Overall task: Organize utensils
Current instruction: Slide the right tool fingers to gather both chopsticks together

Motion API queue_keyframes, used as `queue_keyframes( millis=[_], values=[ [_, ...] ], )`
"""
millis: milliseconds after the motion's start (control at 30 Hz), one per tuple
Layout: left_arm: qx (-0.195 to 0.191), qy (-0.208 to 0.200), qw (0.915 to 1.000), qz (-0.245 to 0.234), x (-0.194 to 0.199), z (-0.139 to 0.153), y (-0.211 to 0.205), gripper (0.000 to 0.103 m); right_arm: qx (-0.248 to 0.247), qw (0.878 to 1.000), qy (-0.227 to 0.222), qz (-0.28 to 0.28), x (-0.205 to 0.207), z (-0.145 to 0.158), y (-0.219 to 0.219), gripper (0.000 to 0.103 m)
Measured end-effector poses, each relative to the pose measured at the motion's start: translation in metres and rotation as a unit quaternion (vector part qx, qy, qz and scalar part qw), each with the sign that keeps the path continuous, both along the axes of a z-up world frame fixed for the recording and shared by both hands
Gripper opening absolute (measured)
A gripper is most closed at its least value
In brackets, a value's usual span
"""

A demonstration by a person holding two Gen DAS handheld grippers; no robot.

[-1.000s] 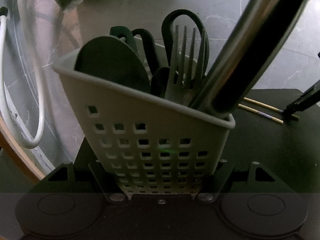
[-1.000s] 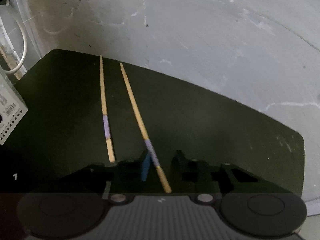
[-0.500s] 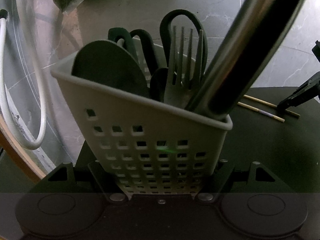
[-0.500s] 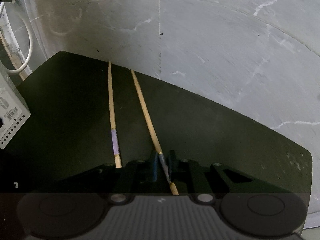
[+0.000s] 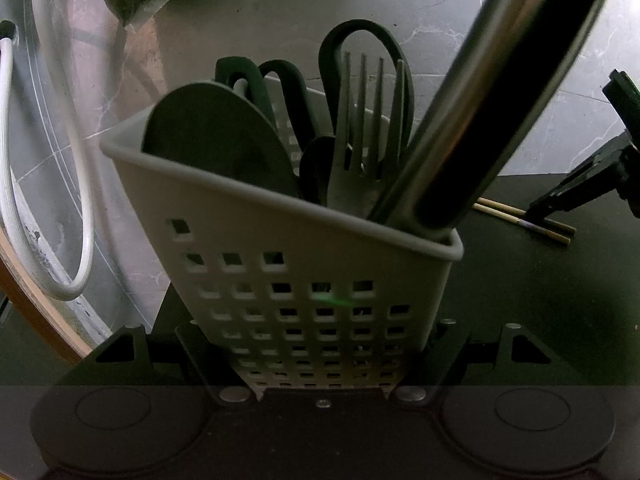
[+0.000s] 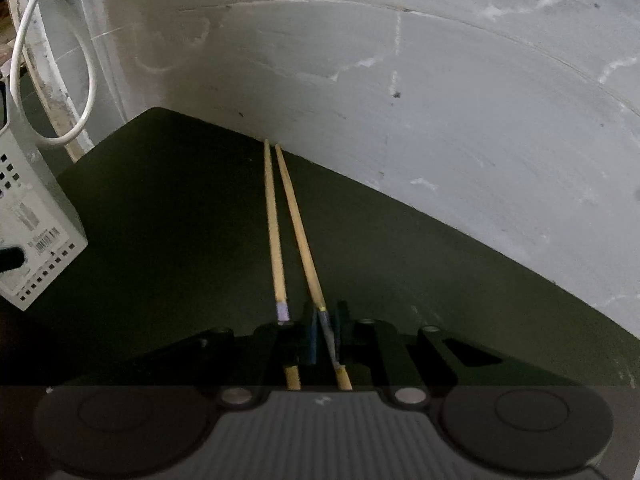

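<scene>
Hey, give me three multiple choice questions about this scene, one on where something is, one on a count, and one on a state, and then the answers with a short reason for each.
1. Where do the chopsticks lie?
A. In the caddy
B. On the dark mat
C. On the grey floor

2. How many chopsticks are on the mat?
A. One
B. Two
C. Four

3. What is the right gripper doing?
A. Hanging open above the caddy
B. Shut on a fork
C. Shut on one chopstick

Answers:
1. B, both chopsticks rest flat on the dark mat, apart from the white caddy.
2. B, two wooden sticks lie side by side.
3. C, the right gripper pinches the right chopstick at its blue band, while the left one passes outside its fingers.
</scene>
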State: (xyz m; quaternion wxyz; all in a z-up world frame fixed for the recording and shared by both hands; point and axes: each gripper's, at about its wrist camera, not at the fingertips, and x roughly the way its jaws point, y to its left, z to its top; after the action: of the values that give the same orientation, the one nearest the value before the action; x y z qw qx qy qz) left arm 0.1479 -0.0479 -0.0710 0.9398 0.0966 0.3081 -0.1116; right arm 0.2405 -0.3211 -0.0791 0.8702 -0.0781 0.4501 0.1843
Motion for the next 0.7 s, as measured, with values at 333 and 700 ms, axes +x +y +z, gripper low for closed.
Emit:
queue_keyframes(
  millis=[333, 700],
  values=[
    [-0.001, -0.001, 1.0, 0.0, -0.001, 0.0, -0.001, 0.079, 0.006, 1.0, 0.0, -0.003, 0.008, 0.004, -0.001, 0.001],
    [-0.001, -0.002, 1.0, 0.0, -0.001, 0.0, -0.001, 0.079, 0.04, 0.999, 0.017, -0.03, 0.021, 0.004, -0.01, 0.031]
  ],
)
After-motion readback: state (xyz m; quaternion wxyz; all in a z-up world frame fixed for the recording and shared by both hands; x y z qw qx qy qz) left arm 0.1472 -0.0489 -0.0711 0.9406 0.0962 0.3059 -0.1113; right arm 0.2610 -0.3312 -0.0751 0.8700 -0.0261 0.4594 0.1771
